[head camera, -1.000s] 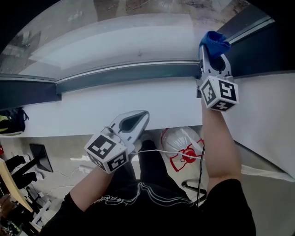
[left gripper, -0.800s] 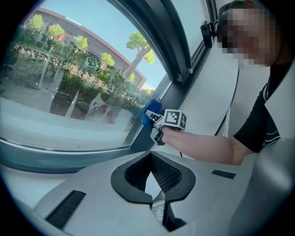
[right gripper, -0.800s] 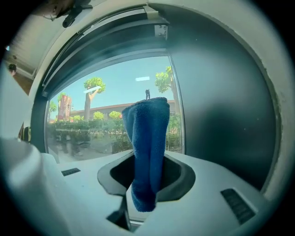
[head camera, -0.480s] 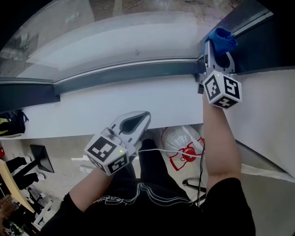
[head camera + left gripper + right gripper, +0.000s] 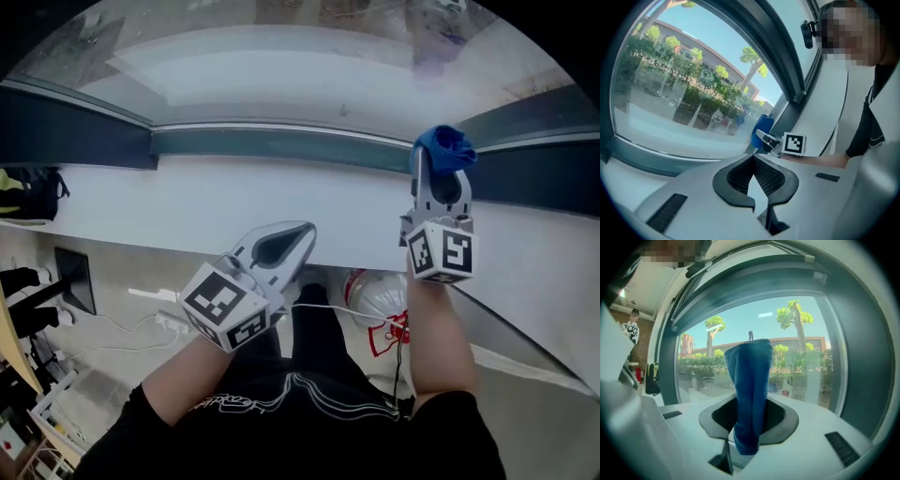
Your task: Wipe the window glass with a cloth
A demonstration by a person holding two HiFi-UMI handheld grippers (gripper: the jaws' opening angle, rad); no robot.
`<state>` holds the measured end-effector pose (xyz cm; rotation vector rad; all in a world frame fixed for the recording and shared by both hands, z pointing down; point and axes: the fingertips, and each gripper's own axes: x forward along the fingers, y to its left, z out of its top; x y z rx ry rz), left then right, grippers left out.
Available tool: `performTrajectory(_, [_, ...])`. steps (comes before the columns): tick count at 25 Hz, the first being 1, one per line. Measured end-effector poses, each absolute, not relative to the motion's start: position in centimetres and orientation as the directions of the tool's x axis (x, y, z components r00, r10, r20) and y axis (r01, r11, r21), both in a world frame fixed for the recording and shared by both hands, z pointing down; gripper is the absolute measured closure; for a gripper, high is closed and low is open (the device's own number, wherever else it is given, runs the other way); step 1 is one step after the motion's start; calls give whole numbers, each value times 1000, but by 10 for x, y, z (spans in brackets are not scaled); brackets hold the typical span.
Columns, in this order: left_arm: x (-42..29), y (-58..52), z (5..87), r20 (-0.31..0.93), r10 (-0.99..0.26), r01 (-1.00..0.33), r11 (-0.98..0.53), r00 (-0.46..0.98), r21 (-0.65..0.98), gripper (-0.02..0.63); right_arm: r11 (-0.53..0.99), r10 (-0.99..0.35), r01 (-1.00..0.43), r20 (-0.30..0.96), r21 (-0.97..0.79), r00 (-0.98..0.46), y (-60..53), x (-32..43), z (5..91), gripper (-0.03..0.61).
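Right gripper: your right gripper (image 5: 439, 161) is clenched on the blue cloth (image 5: 749, 376). In the right gripper view both jaws press into the fabric from either side.
Cloth: it is bunched and stands up past the jaw tips, with a short tail hanging back through the opening between the jaws. In the head view it sits at the right end of the sill's far edge, over the dark frame (image 5: 281, 142) and the lower right part of the pane. You cannot tell from any view whether it touches the glass.
Left gripper: your left gripper (image 5: 753, 159) is closed on nothing. Its mesh pads meet at the tips, and only the pale sill shows through the opening behind them. In the head view it hangs over the sill's near edge, well apart from the right gripper and pointing toward it.
Window glass: the window glass (image 5: 281, 75) fills the far side beyond the frame, with trees and a low building outside.
Sill: the white sill (image 5: 187, 202) runs the full width below the frame. Your right forearm crosses it.
Below the sill: a white bag with red print (image 5: 375, 300) lies near your legs, and a thin white cable (image 5: 342, 309) runs in front of it.
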<state>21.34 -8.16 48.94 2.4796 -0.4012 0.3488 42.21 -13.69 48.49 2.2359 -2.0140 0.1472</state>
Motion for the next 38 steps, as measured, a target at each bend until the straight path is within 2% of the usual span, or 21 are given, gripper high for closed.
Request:
performTrajectory(10, [53, -153, 495, 331, -382, -505, -691, 863, 517, 609, 227, -965, -973, 124, -32, -229, -216, 176, 471, 486])
performTrajectory(21, [-116, -207, 516, 366, -521, -635, -589, 771, 500, 609, 442, -884, -887, 105, -133, -456, -301, -34, 511, 486])
performTrajectory(29, [-188, -225, 541, 395, -564, -684, -522, 725, 509, 609, 517, -828, -846, 175, -128, -533, -355, -119, 570, 485])
performTrajectory(38, [-226, -230, 564, 433, -559, -704, -498, 707, 507, 609, 470, -843, -875, 234, -117, -484, -415, -133, 620, 486])
